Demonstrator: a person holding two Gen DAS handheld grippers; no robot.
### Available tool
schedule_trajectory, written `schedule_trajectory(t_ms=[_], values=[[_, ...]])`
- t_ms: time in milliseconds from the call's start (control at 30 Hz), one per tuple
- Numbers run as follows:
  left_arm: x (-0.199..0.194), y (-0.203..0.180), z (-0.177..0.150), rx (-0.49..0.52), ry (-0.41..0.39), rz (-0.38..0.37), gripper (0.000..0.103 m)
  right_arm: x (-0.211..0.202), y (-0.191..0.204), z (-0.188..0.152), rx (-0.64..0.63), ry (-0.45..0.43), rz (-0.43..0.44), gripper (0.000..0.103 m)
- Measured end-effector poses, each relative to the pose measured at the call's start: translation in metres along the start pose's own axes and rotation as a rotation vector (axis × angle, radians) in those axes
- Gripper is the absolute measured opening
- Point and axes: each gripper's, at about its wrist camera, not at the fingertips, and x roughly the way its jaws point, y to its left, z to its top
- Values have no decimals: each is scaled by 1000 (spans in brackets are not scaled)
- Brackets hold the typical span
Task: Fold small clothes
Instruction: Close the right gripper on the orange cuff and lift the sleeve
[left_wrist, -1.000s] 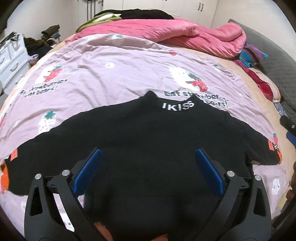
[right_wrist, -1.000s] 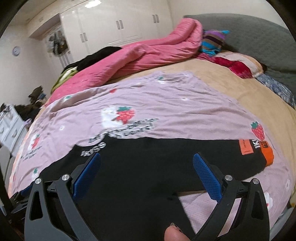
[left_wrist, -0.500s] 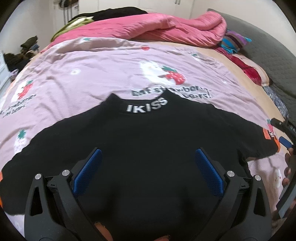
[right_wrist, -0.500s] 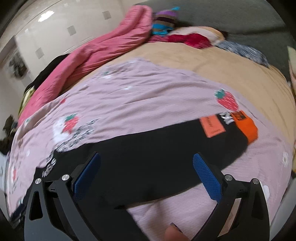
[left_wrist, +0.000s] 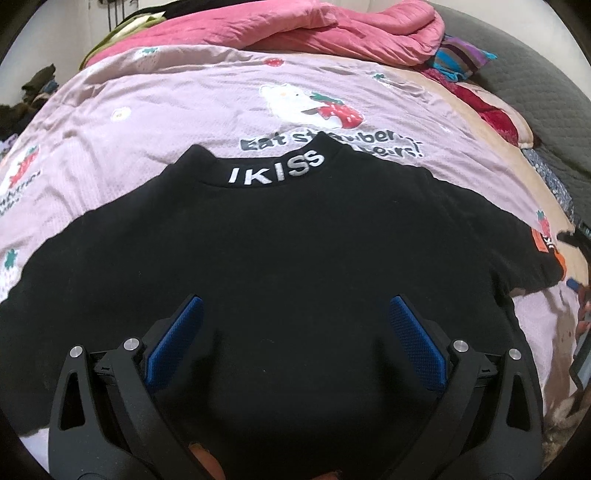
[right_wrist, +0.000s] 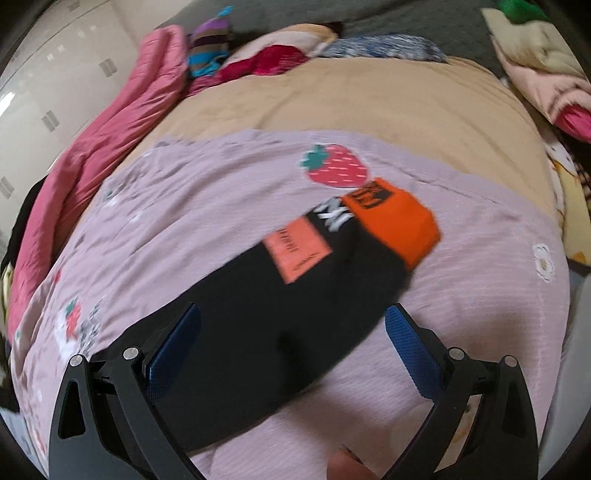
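Observation:
A black sweater (left_wrist: 288, 258) with a white "IKISS" collar (left_wrist: 275, 171) lies flat on a lilac strawberry-print sheet (left_wrist: 147, 107). My left gripper (left_wrist: 293, 314) is open and empty above the sweater's lower body. In the right wrist view the sweater's right sleeve (right_wrist: 280, 306) runs diagonally and ends in an orange cuff (right_wrist: 399, 221) with an orange patch (right_wrist: 297, 249). My right gripper (right_wrist: 291, 325) is open and empty, with its fingers either side of that sleeve just above it. The left sleeve runs out of the frame.
A pink quilt (left_wrist: 314, 26) is bunched at the far side of the bed. Striped and red clothes (right_wrist: 240, 55) lie near a grey headboard (left_wrist: 535, 74). Tan bedding (right_wrist: 369, 99) lies beyond the sheet. White wardrobes (right_wrist: 55, 74) stand behind.
My right gripper swung right along the sleeve toward the orange cuff. My left gripper moved closer over the sweater's body and turned right. Both stayed open.

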Motion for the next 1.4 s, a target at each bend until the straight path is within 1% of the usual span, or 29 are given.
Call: schedule_trajectory(t_ms=[100,200,267,300,367,400,433,467,500,533,567,600,633,700,733,833,900,1000,1233,1400], values=[[2,4,0,-4,-5,13,94,16,-14,8,44,29,-20,99],[2,13,1,-18,-9,35,94,31,-25,13,84,66,-13,99],[-3,20,4,-48,-16,23,94,41,-32,15,119,94,-2,99],[-7,23,5,-56,-23,19,94,44,-36,17,144,98,6,99],[-16,26,7,-62,-44,23,94,43,-40,21,172,62,37,99],[-20,28,8,-66,-52,27,94,43,-41,22,179,45,79,98],[-22,29,9,-71,-55,27,94,46,-42,23,183,40,120,92],[-26,32,9,-83,-58,18,94,48,-43,22,180,38,116,83],[-28,35,9,-95,-60,10,94,47,-43,22,173,31,101,64],[-29,37,9,-103,-61,8,94,45,-45,21,171,15,113,45],[-31,39,8,-115,-63,5,94,44,-46,21,178,10,140,37],[-33,40,8,-123,-63,-2,94,43,-49,21,193,9,166,25],[-34,41,8,-129,-61,-13,94,41,-51,20,204,6,189,18],[-37,42,8,-135,-61,-22,94,34,-53,20,212,-8,241,16],[-38,42,8,-137,-62,-26,94,31,-52,21,207,-16,250,16],[-43,43,4,-160,-55,-96,94,12,-38,19,139,-66,278,15],[-42,43,2,-171,-41,-121,94,-1,-24,15,93,-85,332,15],[-44,40,-1,-160,-43,-100,94,-16,-4,7,17,-104,384,15],[-52,44,-6,-181,-46,-117,94,-36,42,-16,-139,-89,479,14],[-59,45,-8,-197,-43,-166,94,-50,67,-35,-233,-79,528,13]])
